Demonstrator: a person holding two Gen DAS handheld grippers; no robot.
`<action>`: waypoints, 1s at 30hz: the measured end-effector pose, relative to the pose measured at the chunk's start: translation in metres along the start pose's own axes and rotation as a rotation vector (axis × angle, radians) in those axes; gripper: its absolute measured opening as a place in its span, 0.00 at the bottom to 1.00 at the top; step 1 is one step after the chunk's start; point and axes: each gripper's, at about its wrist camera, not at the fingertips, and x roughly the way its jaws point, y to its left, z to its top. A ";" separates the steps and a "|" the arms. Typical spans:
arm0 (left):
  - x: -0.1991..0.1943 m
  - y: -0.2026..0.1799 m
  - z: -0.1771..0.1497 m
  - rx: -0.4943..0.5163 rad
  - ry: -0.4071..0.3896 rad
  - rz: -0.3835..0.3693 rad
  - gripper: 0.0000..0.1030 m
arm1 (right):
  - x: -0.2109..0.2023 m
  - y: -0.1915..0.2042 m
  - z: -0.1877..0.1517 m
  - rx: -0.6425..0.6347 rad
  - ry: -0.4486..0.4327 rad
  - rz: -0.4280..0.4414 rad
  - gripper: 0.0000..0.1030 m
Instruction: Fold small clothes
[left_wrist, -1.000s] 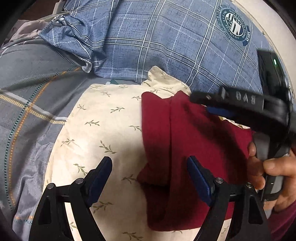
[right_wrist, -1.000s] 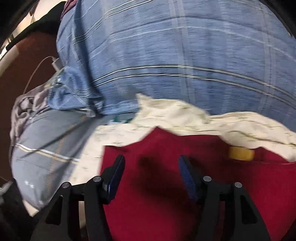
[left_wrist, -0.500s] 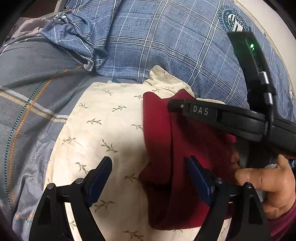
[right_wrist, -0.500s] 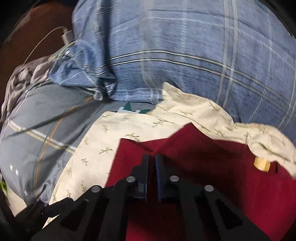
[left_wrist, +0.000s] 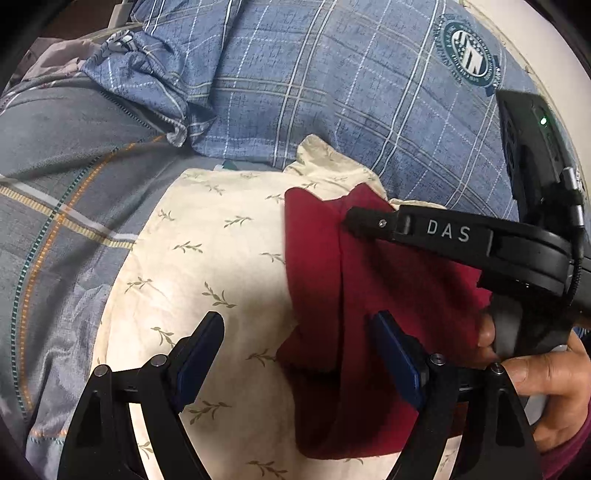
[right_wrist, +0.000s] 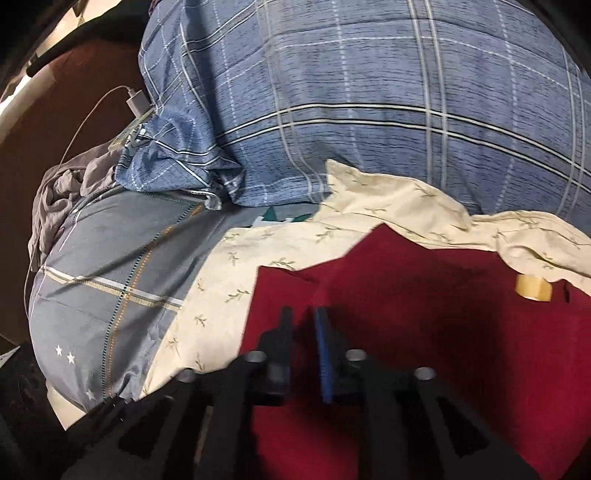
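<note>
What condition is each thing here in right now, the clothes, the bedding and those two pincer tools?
Red garment: partly folded, one flap lying over the rest, on the cream cloth.
Cream cloth: spread out, far edge rumpled.
Blue plaid pillow: plump, behind the cloth.
Left gripper: wide open, holding nothing.
Right gripper: narrow gap, jaws just opening after a pinch, over the red garment.
Charger cable: lying beside the pillow.

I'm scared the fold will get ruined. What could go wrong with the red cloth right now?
The right gripper, whose jaws have just been opening a little, is low over the dark red garment; it might snag and undo the fold. The left gripper is open and holds nothing, so the garment may slide on the leaf-print cloth, which bunches behind it.
</note>
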 end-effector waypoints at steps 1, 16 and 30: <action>-0.003 0.000 0.000 -0.001 -0.014 -0.014 0.79 | -0.004 -0.004 -0.001 0.016 -0.006 -0.009 0.37; 0.022 -0.018 0.020 0.040 -0.027 -0.131 0.40 | -0.061 -0.091 -0.052 0.227 -0.110 0.086 0.52; 0.038 -0.032 0.026 0.081 -0.002 -0.191 0.06 | -0.140 -0.184 -0.111 0.332 -0.248 -0.061 0.66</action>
